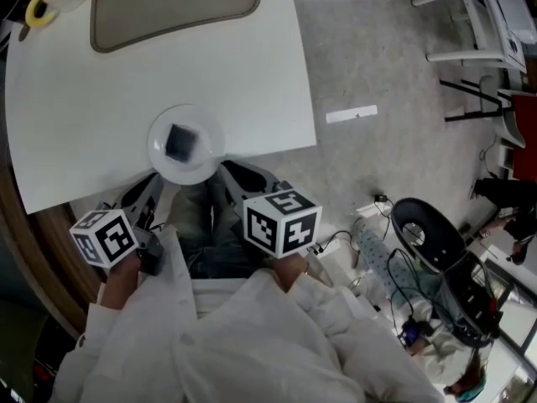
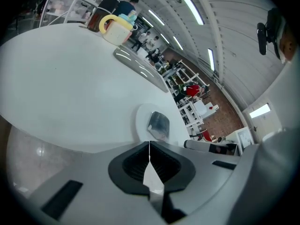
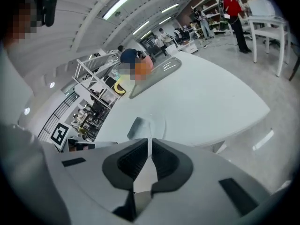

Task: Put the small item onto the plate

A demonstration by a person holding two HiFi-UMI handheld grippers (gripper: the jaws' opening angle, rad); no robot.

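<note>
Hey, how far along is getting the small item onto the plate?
Looks done: the small item lies on the plate near the table edge. In hand: nothing; the left gripper and right gripper are both shut and empty. Left to do: apparently nothing.

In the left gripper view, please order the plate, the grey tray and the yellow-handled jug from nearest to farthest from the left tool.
1. Plate, directly ahead.
2. Grey tray, beyond the plate.
3. Yellow-handled jug, far back, to the left.
</note>
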